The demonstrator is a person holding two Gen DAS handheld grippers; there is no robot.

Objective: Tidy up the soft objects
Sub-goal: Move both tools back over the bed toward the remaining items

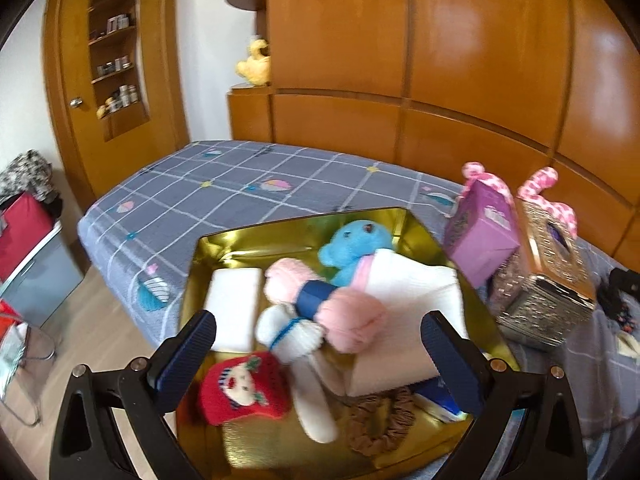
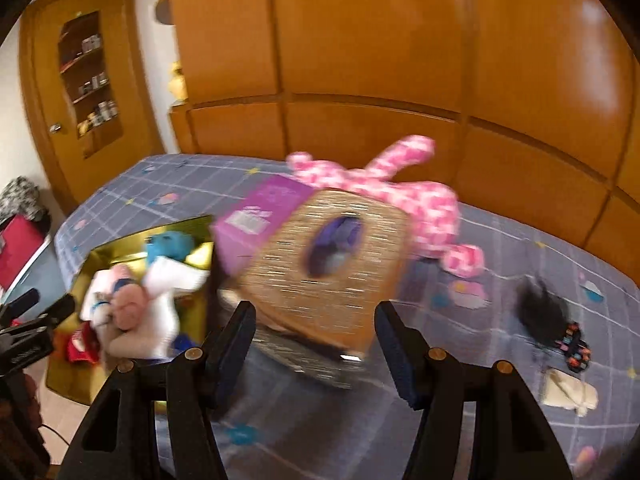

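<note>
A gold tray (image 1: 420, 228) lies on the bed and holds several soft things: a blue teddy (image 1: 354, 246), pink yarn (image 1: 352, 320), a white towel (image 1: 416, 284), a white pad (image 1: 234, 312), a red knit piece (image 1: 244, 388) and a brown scrunchie (image 1: 380, 424). My left gripper (image 1: 320, 360) is open and empty just above the tray's near side. My right gripper (image 2: 316, 344) is open, its fingers on either side of the gold tissue box (image 2: 328, 264), apart from it. A pink spotted plush (image 2: 400, 188) lies behind that box. The tray also shows in the right wrist view (image 2: 100, 256).
A purple box (image 2: 260, 216) leans against the tissue box. A black soft item (image 2: 544, 312), a patterned pouch (image 2: 576, 348) and a cream cloth (image 2: 568, 392) lie on the bed (image 2: 500, 240) at right. Wooden wardrobe panels stand behind. A yellow plush (image 1: 254, 64) sits on a cabinet.
</note>
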